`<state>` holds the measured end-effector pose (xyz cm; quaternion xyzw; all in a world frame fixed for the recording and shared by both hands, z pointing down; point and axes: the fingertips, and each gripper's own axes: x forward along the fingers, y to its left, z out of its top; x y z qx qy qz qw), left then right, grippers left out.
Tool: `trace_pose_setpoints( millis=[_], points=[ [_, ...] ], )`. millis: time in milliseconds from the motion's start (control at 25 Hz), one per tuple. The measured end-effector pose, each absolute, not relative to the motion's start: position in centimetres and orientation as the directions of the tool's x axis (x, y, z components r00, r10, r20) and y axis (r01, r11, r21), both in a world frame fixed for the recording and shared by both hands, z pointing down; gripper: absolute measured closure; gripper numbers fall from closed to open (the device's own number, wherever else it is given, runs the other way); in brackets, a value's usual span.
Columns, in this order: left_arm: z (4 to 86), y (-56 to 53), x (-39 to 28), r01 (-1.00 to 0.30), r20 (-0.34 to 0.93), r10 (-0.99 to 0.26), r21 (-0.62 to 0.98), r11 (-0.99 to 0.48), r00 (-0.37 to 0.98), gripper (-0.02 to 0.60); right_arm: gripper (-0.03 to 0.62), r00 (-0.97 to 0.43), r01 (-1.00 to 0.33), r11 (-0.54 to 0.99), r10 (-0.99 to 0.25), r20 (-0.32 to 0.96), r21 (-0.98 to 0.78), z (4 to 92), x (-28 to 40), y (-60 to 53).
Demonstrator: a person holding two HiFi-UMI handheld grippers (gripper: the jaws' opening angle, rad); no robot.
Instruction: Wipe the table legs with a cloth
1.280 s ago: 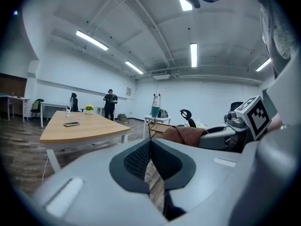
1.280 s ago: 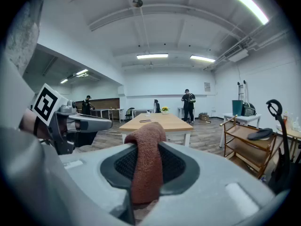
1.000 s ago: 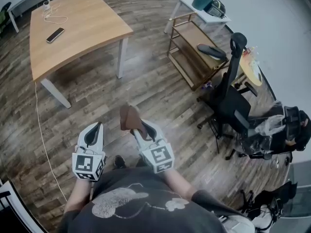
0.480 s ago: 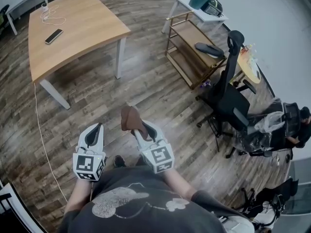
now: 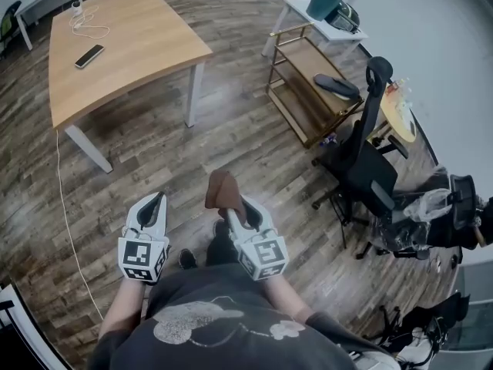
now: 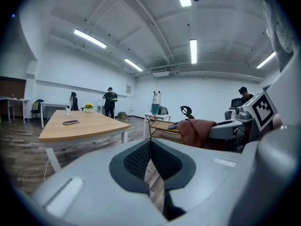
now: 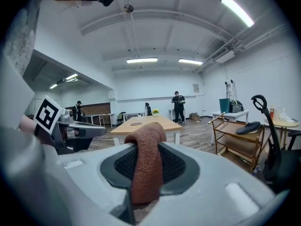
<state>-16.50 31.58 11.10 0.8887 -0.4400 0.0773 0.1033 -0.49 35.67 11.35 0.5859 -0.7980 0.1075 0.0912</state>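
Now right gripper [image 5: 236, 208], fingers pinching cloth [image 5: 219, 188], has edged rightward; left gripper [image 5: 155, 201] fingers seem pressed together.

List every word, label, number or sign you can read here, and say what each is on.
Nothing here can be read as text.
Marker cubes: square patterns only, no letters or numbers.
Wall notice: too small to read.
Shirt print: a pale graphic, no legible words.
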Motion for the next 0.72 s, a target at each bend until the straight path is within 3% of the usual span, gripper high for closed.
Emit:
trace_pose_setpoints(
  millis=[720],
  points=[
    [10.2, 18.0, -9.3, -0.871, 0.234, -0.839, 0.090, -0.484, 0.491, 0.563, 0.508, -0.419, -0.907, 0.407, -0.864, 0.279, -0.105, 12.4, 7.0, 18.6]
  ],
)
